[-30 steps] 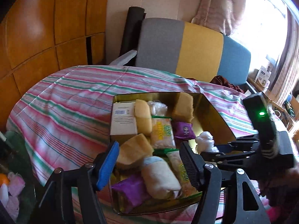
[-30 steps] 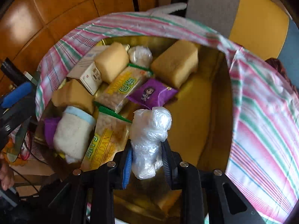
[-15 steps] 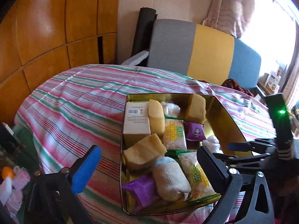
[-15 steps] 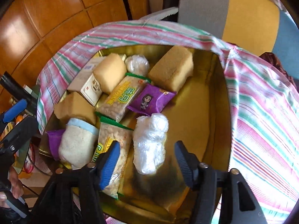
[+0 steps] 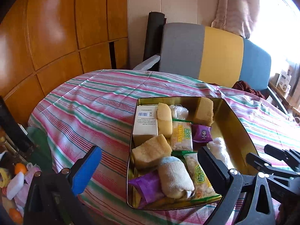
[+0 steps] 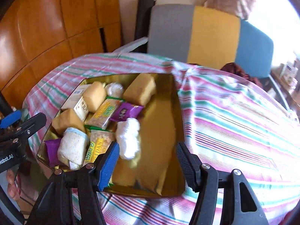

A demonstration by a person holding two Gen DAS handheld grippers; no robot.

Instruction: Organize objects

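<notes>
A gold metal tray [image 5: 241, 129] [image 6: 168, 178] sits on the striped tablecloth. It holds yellow sponges [image 5: 150, 152], snack packets [image 5: 182, 136], purple packets [image 6: 126, 111], a white box [image 5: 145, 121], a rolled sock [image 5: 173, 176] and a white plastic-wrapped bundle [image 6: 129, 137] [image 5: 219, 151]. My right gripper [image 6: 148, 164] is open and empty, just in front of the bundle, above the tray's near edge. My left gripper [image 5: 148, 170] is open and empty, at the tray's near left side.
The striped tablecloth [image 5: 93, 103] covers a round table. A grey, yellow and blue chair [image 5: 215, 56] stands behind it. Wooden cabinets [image 5: 56, 37] line the left wall. Clutter lies on the floor at lower left [image 5: 16, 178]. The tray's right half is bare.
My right gripper opened, let the white bundle go into the tray, and drew back and up. My left gripper opened wider and shifted left, away from the tray.
</notes>
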